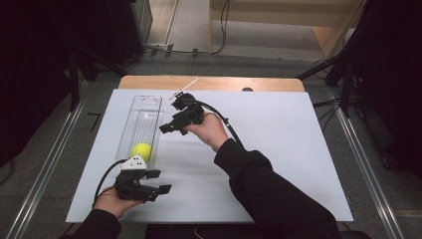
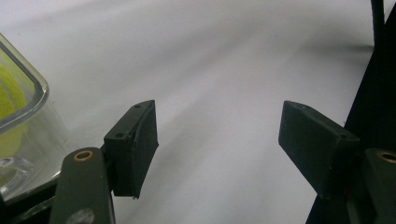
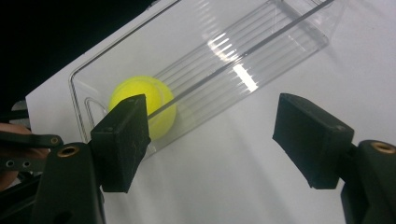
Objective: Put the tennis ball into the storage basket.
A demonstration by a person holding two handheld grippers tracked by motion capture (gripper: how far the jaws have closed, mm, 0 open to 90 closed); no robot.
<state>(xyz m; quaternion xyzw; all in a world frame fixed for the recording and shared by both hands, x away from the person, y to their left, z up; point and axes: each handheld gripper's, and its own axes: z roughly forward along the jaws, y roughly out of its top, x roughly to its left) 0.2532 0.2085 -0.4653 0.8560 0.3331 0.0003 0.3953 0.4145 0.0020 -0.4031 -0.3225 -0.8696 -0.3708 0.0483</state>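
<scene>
A long clear plastic container [image 1: 142, 127] lies on the white-covered desk [image 1: 278, 149], running from near the far edge toward the near edge on the left half, and a single yellow tennis ball [image 1: 141, 151] sits inside it at its near end. In the right gripper view the ball [image 3: 144, 105] rests against the container's [image 3: 261, 42] closed end wall, with the rest of the ribbed channel beyond it bare. Judging from this layout, the ball looks already placed in the container, or not yet taken out; which of the two cannot be told, and neither gripper is on it now. The left gripper [image 1: 158, 181] is held low near the near-left corner of the desk, just beside the container's near end, its jaws spread wide with nothing between them; its own view shows a corner of the container [image 2: 28, 100] at the left with the yellow of the ball behind the wall. The right gripper [image 1: 166, 128] hovers just beside the container's right long wall, about midway along it, jaws likewise parted and empty, pointed back toward the ball. No other loose thing is visible on the desk, so what remains, if anything, seems to concern this one ball.
</scene>
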